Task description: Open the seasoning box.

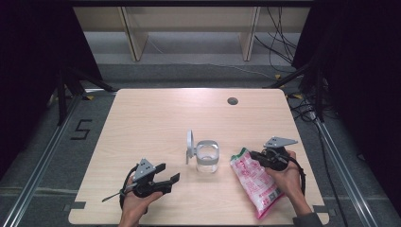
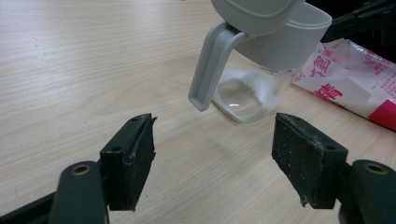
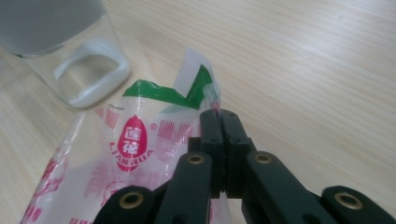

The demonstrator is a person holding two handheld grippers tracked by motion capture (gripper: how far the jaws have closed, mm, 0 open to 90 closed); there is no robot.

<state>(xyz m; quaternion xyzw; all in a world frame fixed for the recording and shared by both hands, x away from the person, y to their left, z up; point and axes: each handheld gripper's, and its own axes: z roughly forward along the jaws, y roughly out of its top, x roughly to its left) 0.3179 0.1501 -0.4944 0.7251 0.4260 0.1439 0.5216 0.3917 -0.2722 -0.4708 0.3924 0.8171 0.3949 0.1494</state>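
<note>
The right gripper (image 3: 219, 116) pinches the pink bag (image 1: 253, 182) by its top edge; the left gripper (image 1: 168, 176) waits wide open and empty near the open jar (image 1: 207, 156). Lifting to pour likely follows.

We see bare table (image 1: 156, 118) across the far half and left. Mid-table, the clear jar (image 1: 207, 157) with raised lid (image 1: 190, 144) blocks the way; just right, the pink packet (image 1: 253, 182) lies.
</note>
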